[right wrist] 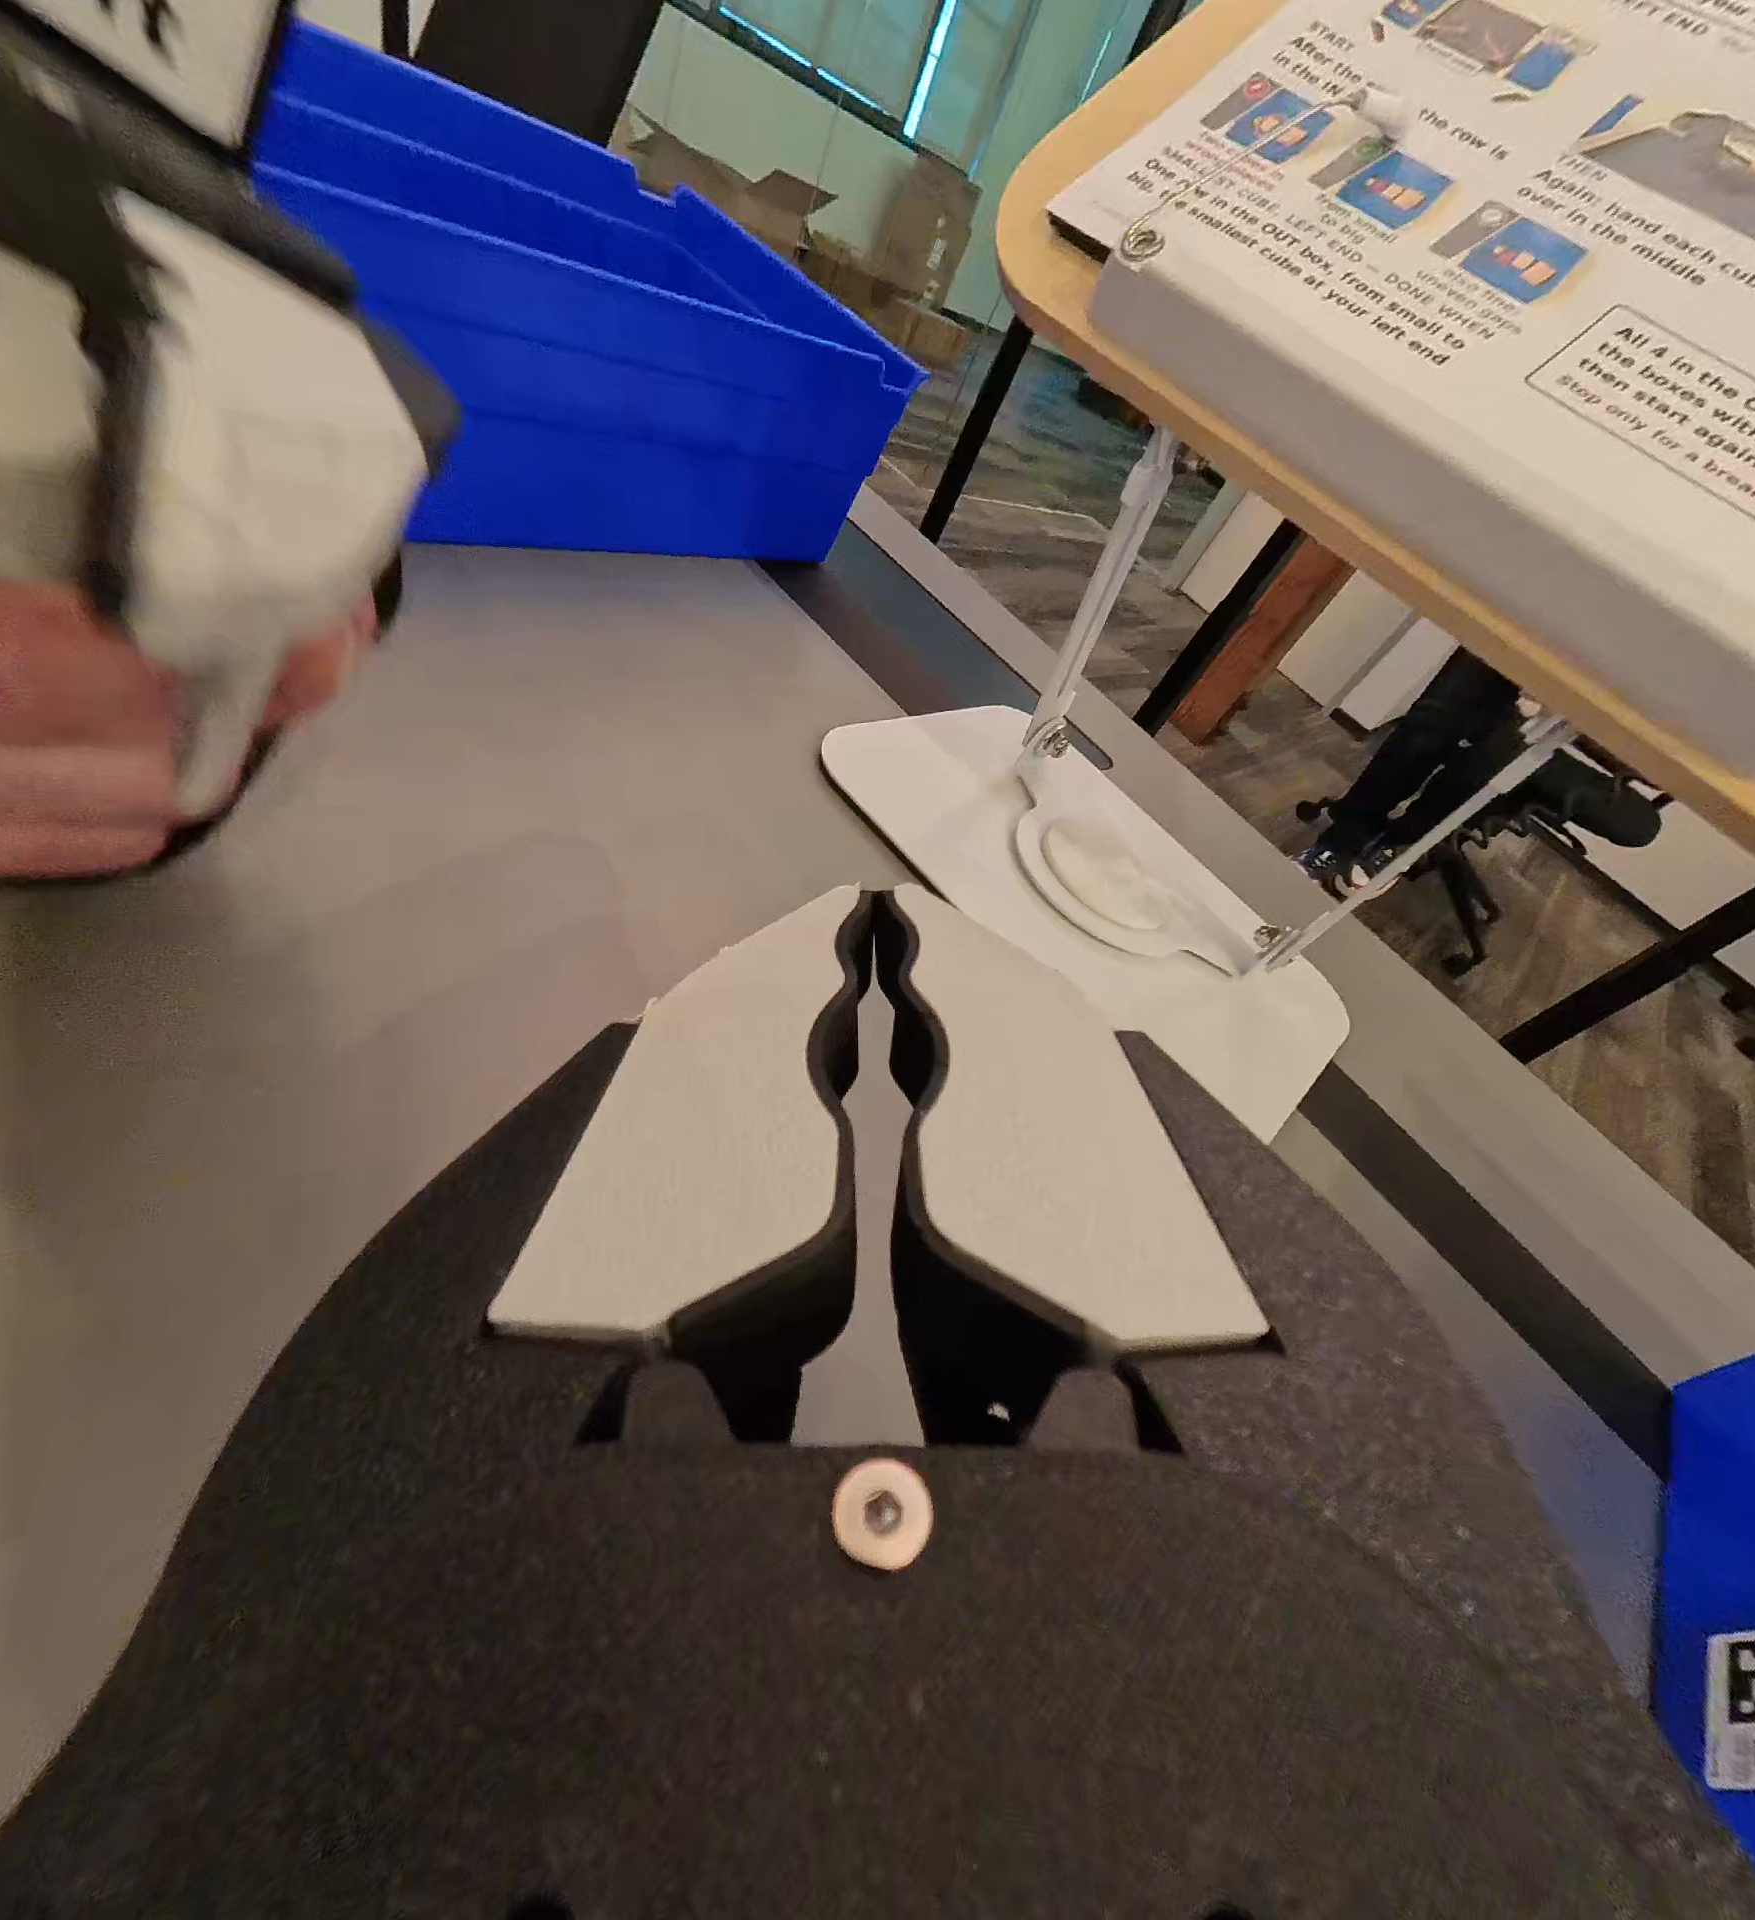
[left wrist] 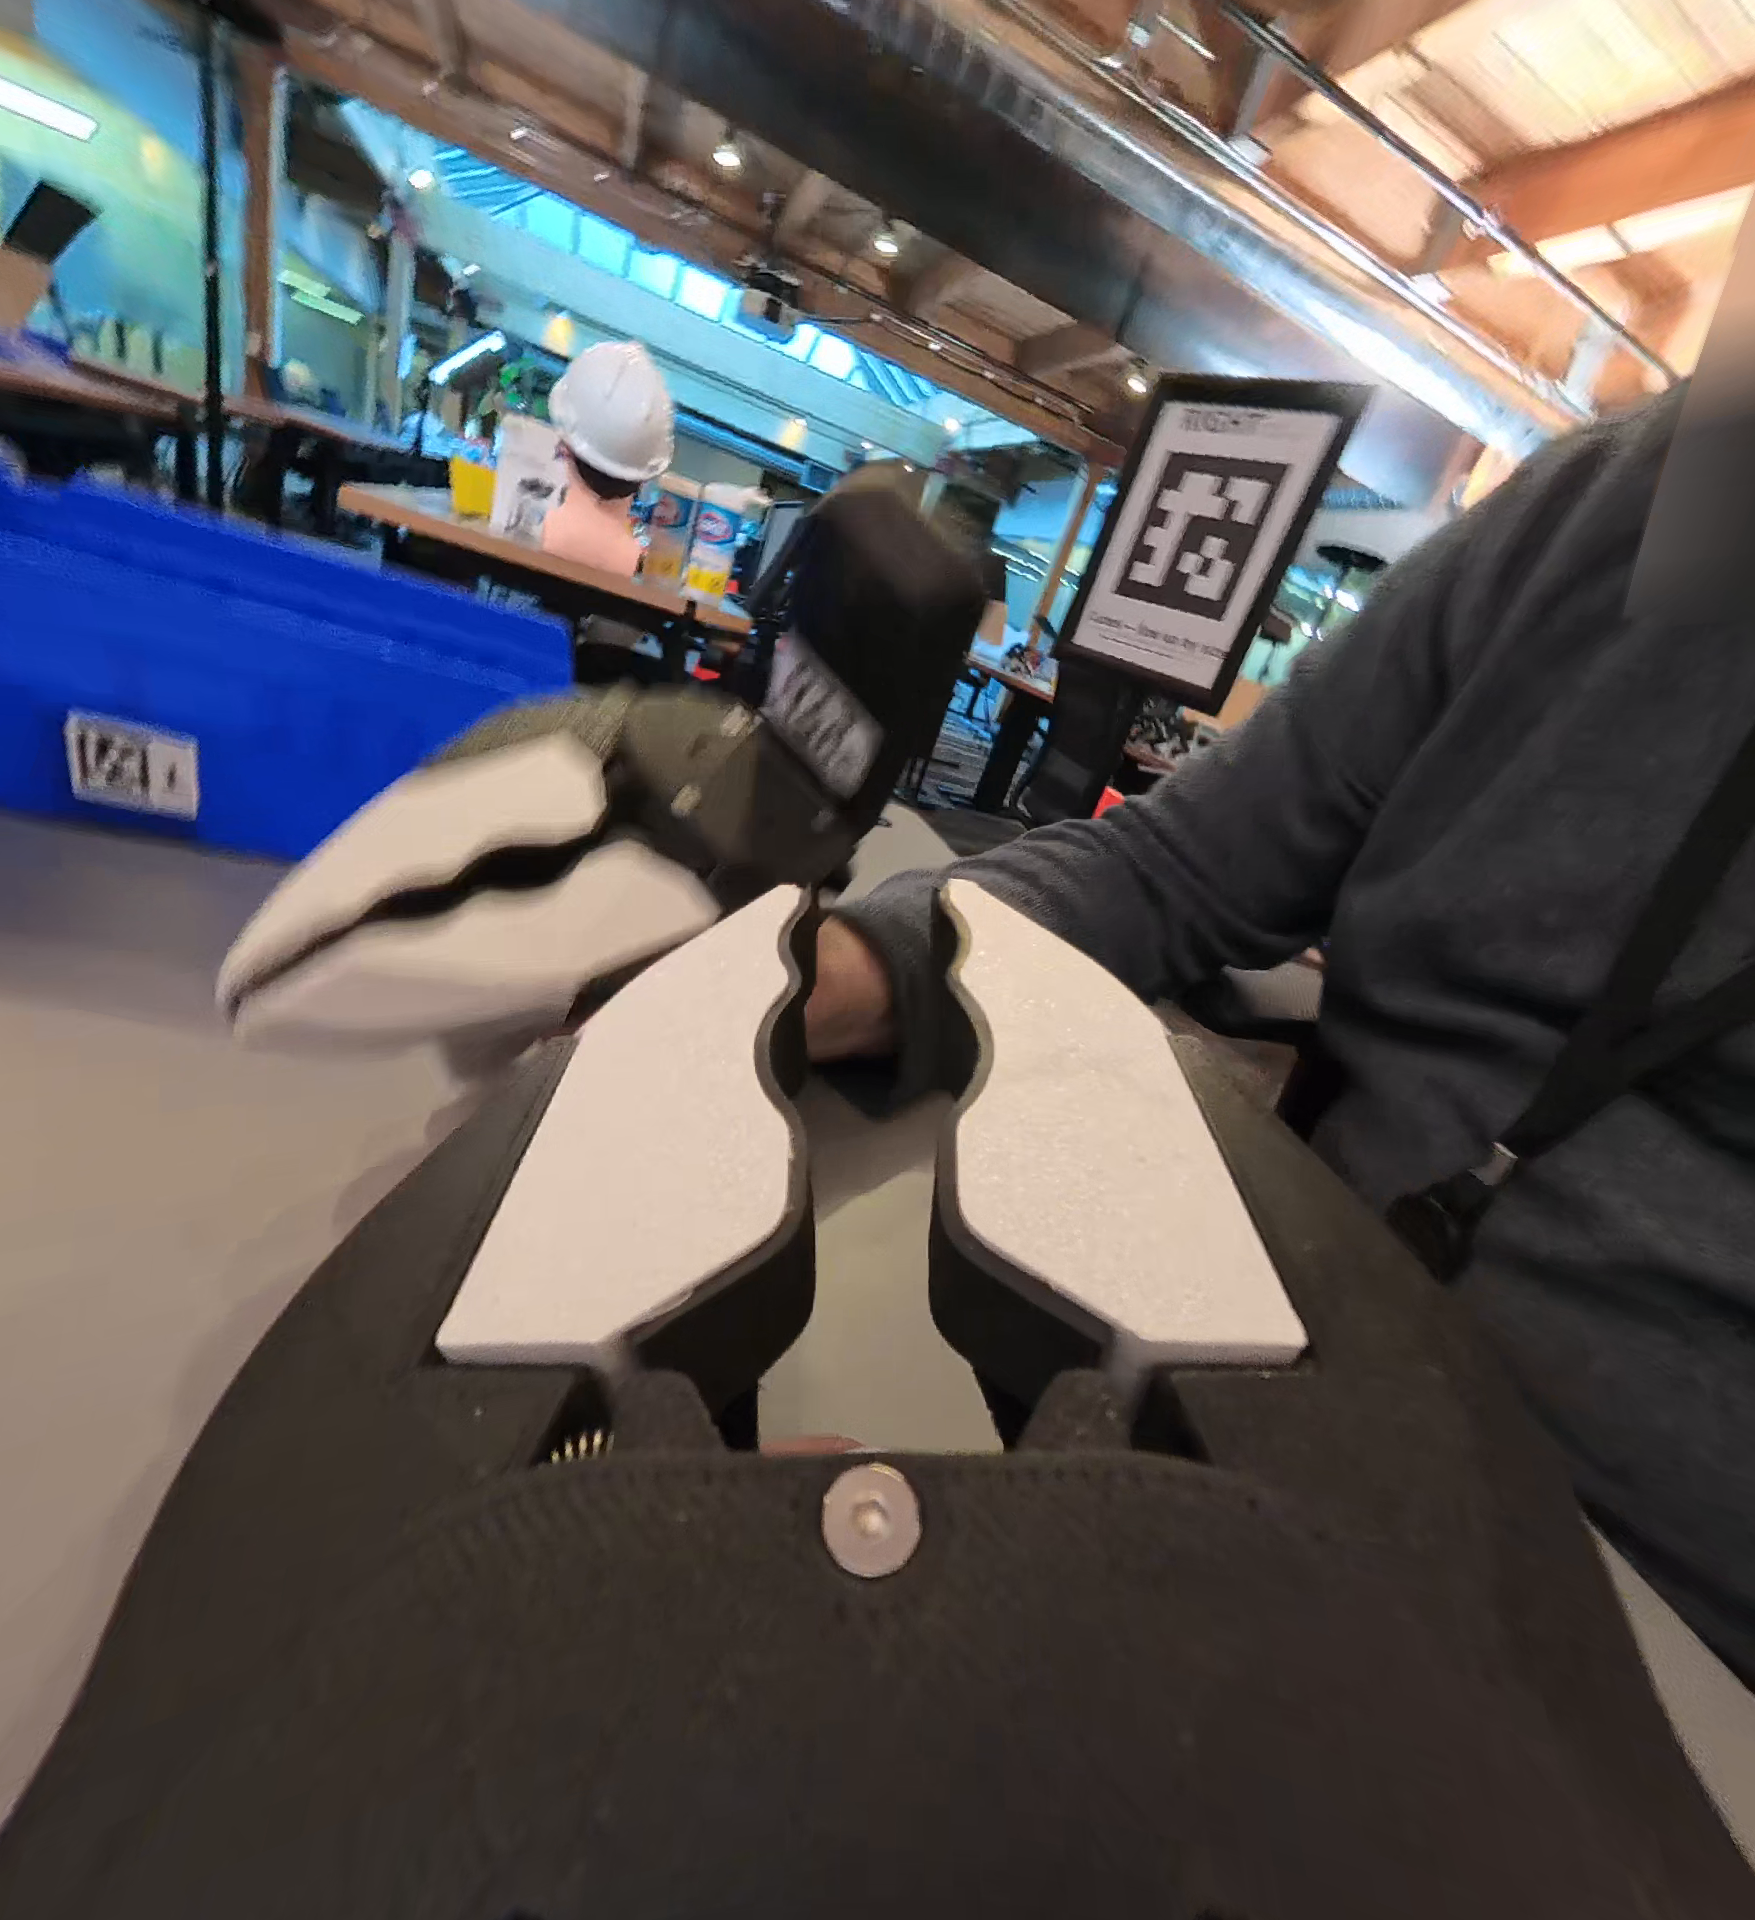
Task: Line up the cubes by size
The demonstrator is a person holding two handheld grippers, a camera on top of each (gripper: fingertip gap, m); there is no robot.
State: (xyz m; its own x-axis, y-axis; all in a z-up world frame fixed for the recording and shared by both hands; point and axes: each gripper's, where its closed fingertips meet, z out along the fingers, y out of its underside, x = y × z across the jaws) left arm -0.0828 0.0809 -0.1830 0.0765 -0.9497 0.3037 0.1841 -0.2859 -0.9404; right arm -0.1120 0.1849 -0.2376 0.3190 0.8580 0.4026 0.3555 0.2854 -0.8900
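right wrist view: the right hand-held gripper is pressed together, bare, over the grey bench at centre frame; the left hand-held gripper is spread, bare.

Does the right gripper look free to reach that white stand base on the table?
Probably yes. The right gripper points almost at the white stand base, with only bare grey table between. Its fingers are shut and hold nothing.
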